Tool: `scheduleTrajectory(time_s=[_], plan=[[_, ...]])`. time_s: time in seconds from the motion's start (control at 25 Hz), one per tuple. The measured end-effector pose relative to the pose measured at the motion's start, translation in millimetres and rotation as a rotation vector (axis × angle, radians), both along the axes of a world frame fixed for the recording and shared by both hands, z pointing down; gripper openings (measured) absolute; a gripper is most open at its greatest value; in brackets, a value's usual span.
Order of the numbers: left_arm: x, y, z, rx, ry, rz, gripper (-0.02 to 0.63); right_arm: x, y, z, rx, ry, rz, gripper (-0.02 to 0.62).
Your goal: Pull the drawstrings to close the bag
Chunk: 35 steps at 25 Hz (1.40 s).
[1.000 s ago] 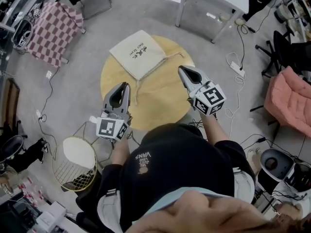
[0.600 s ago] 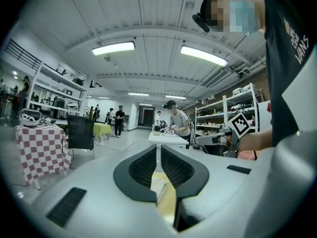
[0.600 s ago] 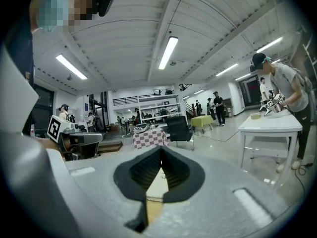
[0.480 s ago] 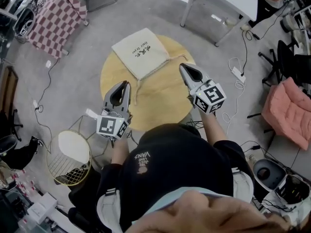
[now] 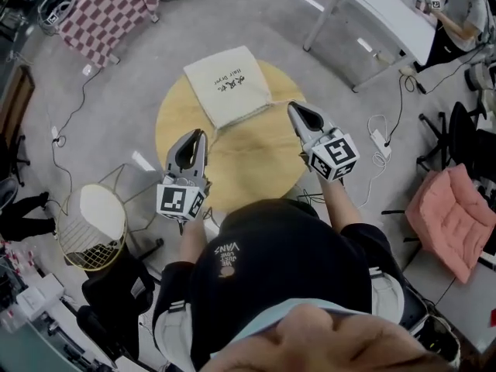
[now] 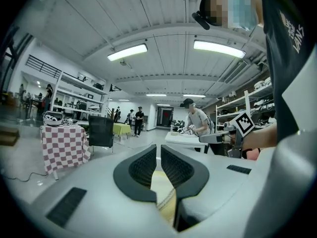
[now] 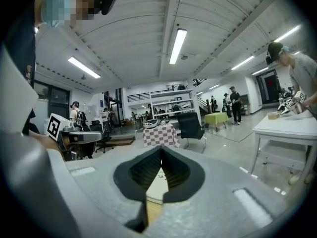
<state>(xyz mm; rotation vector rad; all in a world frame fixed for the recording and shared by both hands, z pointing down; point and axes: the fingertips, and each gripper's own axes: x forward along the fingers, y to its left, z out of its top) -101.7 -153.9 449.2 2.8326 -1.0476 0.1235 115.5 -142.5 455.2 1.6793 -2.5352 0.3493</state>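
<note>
Grey ribbed jaws of the left gripper (image 6: pixel 158 150) are drawn almost together, with only a thin slit between the tips and nothing held. Through the gap behind the tips show pale wood and a thin cord (image 6: pixel 166 199) lying across it. The right gripper (image 7: pixel 161 150) has its jaws pressed together at the tips, also empty, with wood and a sliver of cream fabric visible past them.

From the head view, the left gripper (image 5: pixel 195 136) hangs over the near left part of a round wooden surface (image 5: pixel 256 169). The right gripper (image 5: pixel 294 108) hangs over its right side. The cream bag (image 5: pixel 227 85) lies flat on the far part of the surface, with dark print on its top face. Its near edge is just beyond both sets of tips, which do not touch it.

Left of the surface a wire stand with a round white top (image 5: pixel 89 227) sits on the floor. A checked cloth (image 5: pixel 108 14) is at far left and a pink cushion (image 5: pixel 449 219) at right.
</note>
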Motion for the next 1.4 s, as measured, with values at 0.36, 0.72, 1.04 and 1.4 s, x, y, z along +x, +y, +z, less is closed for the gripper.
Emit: scheduleTrajectory(time_s=[0.36,0.72,1.04,1.4], plan=[[6.8,-8.4,26.1,-0.005,-0.051,-0.145,0.023,13.5,-34.6,21.8,-0.028,0.022,-0.126,-0.002],[3.7,-21.2,58.4,-0.041,-0.089,-0.227,0.023,13.9,-60.3,47.8,-0.055,0.049,-0.21,-0.002],[-0.8,-23.6,80.2,-0.064,-0.106,-0.265,0.023,10.0,-70.9,73.3,-0.086,0.06,-0.264,-0.002],[0.6,-26.3,106.7,-0.11,-0.141,-0.292,0.023,10.0,-82.3,108.3,-0.125,0.084,-0.335,-0.002]])
